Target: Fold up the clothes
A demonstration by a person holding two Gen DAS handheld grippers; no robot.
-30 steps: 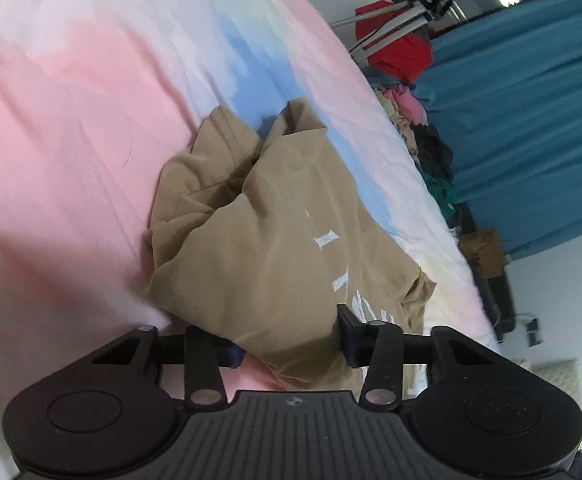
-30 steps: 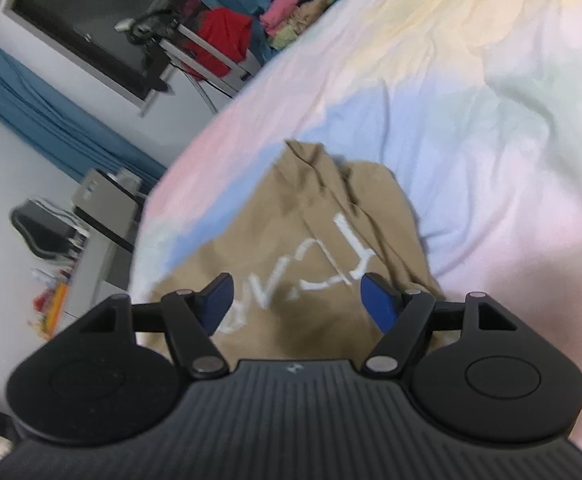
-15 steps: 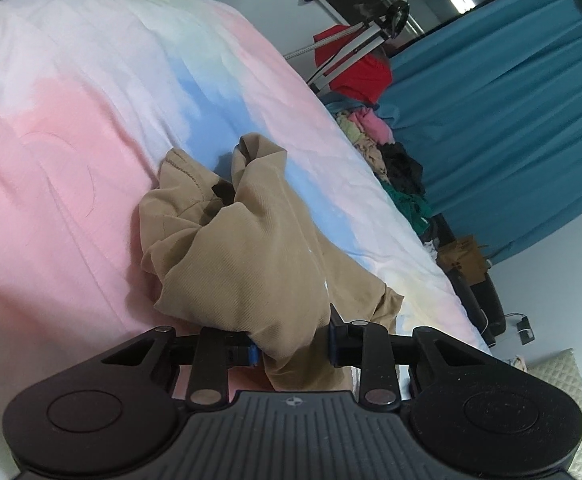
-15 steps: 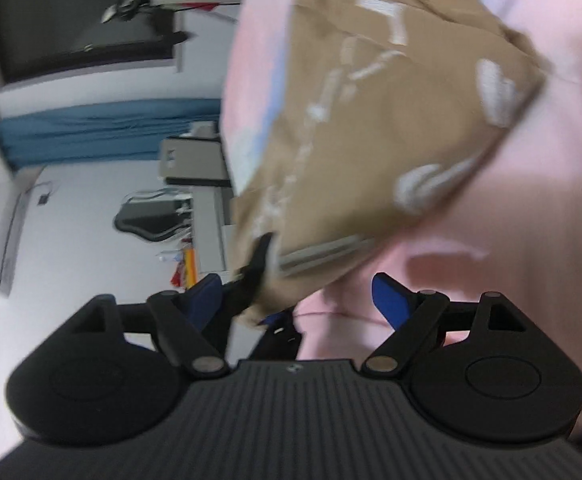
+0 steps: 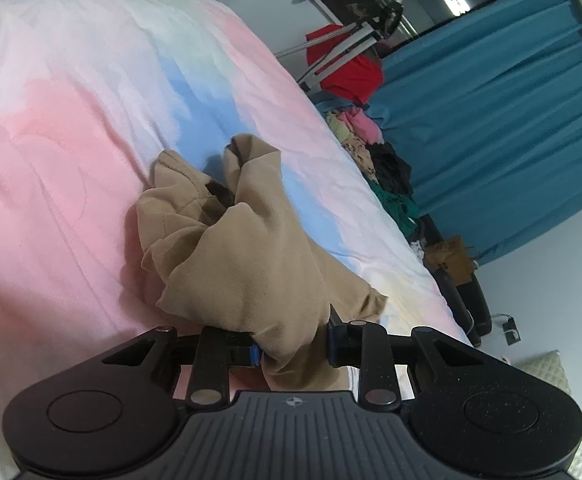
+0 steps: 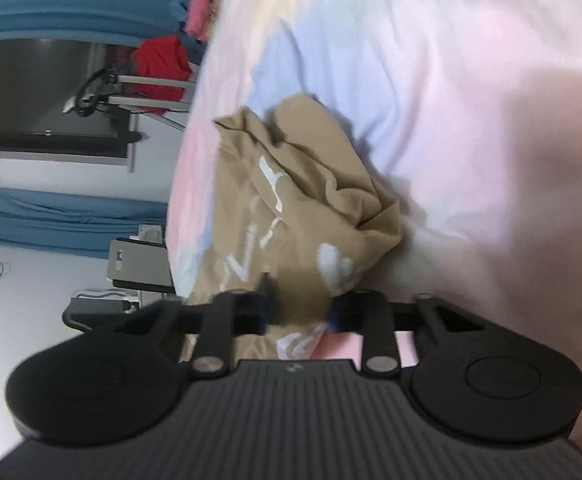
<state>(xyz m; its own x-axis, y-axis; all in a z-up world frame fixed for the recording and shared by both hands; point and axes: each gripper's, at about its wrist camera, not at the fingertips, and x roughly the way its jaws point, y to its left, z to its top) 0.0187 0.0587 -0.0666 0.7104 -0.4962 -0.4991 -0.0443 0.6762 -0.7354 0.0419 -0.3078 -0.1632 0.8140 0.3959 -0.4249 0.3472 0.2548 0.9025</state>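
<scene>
A crumpled tan shirt (image 5: 247, 256) with white lettering lies on a pastel pink, blue and white bedspread (image 5: 59, 132). In the left wrist view my left gripper (image 5: 291, 350) is shut on a bunched fold of the shirt at its near edge, and the cloth rises from the bed into the jaws. In the tilted, blurred right wrist view the tan shirt (image 6: 303, 208) shows its white print, and my right gripper (image 6: 301, 314) is shut on the near part of it. Cloth fills the gap between both pairs of fingers.
Past the bed's far edge a pile of mixed clothes (image 5: 375, 160) lies on the floor under a blue curtain (image 5: 499, 112). A metal stand with a red garment (image 5: 351, 68) is at the back. A cardboard box (image 5: 451, 260) sits near the bed corner.
Both grippers have closed onto the tan shirt, which was lying loose between open fingers a second ago. The shirt is gathered and lifted at its near edge. The right view has rolled sideways.
</scene>
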